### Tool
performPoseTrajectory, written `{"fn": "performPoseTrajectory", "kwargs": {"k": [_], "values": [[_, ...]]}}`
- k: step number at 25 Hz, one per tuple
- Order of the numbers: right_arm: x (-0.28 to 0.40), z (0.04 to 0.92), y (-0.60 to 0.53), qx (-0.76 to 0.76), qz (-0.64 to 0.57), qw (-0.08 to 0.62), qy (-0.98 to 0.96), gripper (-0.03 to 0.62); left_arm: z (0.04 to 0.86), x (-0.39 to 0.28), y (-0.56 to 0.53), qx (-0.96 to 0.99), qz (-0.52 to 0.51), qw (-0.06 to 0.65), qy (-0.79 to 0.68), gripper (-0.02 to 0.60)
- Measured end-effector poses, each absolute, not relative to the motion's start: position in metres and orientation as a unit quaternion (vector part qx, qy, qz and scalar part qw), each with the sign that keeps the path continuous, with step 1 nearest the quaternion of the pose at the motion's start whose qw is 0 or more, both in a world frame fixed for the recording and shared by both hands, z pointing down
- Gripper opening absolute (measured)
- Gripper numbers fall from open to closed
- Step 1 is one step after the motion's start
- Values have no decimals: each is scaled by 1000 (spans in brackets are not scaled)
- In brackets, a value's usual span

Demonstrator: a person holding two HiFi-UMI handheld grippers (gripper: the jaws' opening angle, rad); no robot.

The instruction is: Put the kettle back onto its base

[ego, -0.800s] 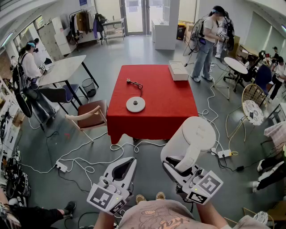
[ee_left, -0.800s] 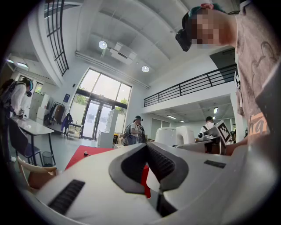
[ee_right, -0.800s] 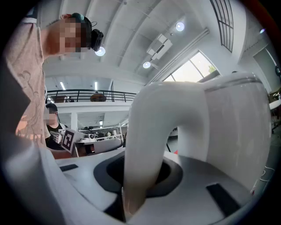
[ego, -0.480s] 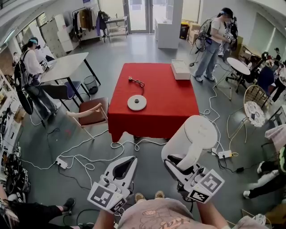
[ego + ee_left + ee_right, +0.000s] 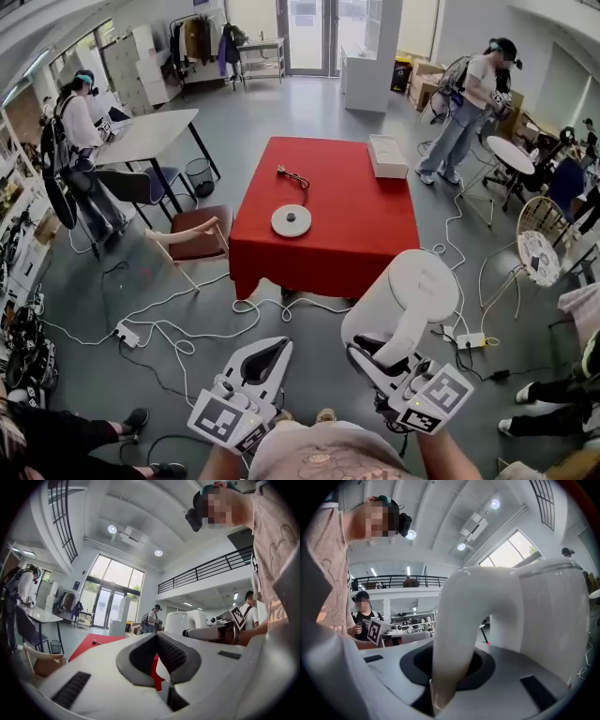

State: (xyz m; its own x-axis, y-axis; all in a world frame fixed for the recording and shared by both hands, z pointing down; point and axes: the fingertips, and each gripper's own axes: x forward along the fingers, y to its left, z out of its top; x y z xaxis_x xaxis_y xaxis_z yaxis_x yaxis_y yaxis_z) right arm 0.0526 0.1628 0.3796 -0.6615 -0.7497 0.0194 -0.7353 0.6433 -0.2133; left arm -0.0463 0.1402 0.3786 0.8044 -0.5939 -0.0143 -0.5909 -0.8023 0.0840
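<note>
Kettle (image 5: 405, 298): handle was clamped in right gripper (image 5: 373, 356).
Left gripper (image 5: 270, 352): jaws were together, empty.
Base (image 5: 292, 220): lay far, on red table (image 5: 366, 239).

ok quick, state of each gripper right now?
left gripper: closed, nothing between its jaws.
right gripper: closed on the handle of the kettle.
</note>
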Motion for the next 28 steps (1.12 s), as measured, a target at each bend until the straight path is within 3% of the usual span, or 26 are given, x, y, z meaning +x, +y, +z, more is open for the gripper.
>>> {"fn": "performPoseTrajectory", "kwargs": {"k": [28], "values": [[48,385,86,-387,-96,31,917,87,389,-40,70,948,-3,45,-315,-3]]}}
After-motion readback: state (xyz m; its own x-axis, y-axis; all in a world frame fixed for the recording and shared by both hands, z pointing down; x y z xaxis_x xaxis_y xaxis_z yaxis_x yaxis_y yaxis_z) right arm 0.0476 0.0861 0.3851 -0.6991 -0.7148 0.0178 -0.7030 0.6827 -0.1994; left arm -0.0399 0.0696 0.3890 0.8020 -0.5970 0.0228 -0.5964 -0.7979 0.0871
